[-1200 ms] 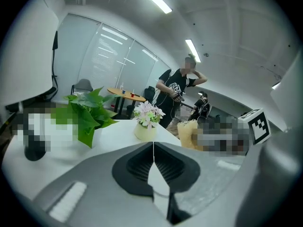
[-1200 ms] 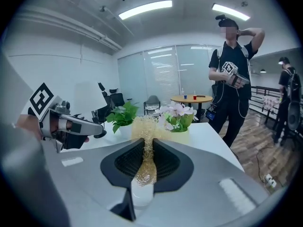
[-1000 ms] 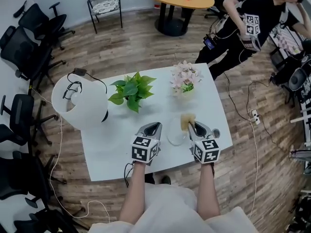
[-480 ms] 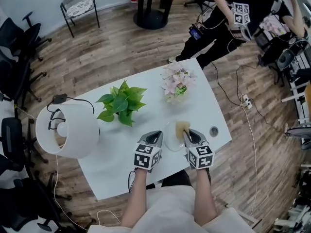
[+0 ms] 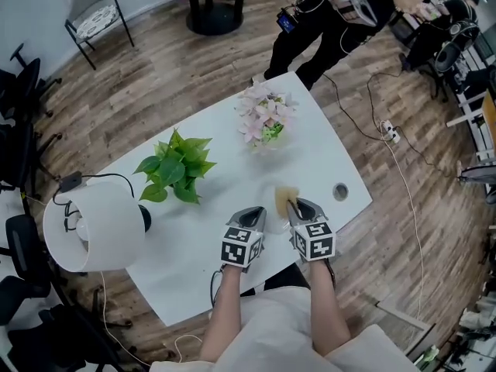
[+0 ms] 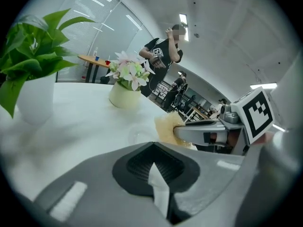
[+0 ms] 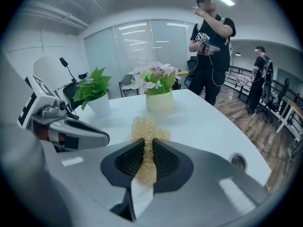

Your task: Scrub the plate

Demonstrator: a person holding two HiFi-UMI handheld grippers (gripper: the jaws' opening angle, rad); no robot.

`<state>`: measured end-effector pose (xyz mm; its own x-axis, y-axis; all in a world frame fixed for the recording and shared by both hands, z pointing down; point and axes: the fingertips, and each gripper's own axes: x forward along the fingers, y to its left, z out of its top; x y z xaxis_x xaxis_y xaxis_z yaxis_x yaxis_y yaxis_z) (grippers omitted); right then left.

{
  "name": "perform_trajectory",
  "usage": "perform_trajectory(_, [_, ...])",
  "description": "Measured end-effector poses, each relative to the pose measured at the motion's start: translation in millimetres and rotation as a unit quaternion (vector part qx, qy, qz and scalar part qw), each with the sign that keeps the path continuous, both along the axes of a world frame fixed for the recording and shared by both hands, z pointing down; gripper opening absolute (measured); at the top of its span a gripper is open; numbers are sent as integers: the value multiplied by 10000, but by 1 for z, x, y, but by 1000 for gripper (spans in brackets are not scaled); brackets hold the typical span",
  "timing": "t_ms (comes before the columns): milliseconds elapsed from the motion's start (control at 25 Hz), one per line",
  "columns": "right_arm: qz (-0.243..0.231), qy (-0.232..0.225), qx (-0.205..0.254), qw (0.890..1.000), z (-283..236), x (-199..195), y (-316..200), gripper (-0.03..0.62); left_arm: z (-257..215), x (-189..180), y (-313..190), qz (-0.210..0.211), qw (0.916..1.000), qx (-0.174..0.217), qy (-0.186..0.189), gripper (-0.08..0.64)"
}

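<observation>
On the white table (image 5: 194,231), my right gripper (image 5: 294,204) clamps a yellow scrubber (image 5: 284,198) at the clear plate (image 6: 139,137); my left gripper (image 5: 255,212), jaws together and empty, should, I judge, steady the rim.

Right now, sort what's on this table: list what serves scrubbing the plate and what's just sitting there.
For the job:
plate
scrubber, pinched in the right claw
left claw, shut, with the plate just ahead of it

Just lying about:
leafy plant
flowers
lamp
</observation>
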<state>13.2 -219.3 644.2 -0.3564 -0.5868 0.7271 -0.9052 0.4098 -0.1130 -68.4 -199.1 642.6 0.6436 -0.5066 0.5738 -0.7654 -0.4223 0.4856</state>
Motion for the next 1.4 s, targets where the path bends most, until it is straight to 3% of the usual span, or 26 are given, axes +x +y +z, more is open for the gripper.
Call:
perform_trajectory(280, [-339, 94, -145, 9993, 12, -25, -30, 74, 13, 0, 0, 155, 9995, -236, -155, 3])
perform_trajectory(720, [-761, 301, -449, 9956, 41, -33, -48, 72, 42, 7, -3, -188, 9991, -348, -133, 3])
perform_trajectory(1120, [-1025, 610, -463, 9918, 35, -25, -46, 72, 44, 12, -3, -339, 9988, -343, -47, 3])
perform_trajectory(1400, [-1122, 422, -840, 9892, 39, -11, -18, 72, 43, 10, -6, -450, 9986, -283, -75, 2])
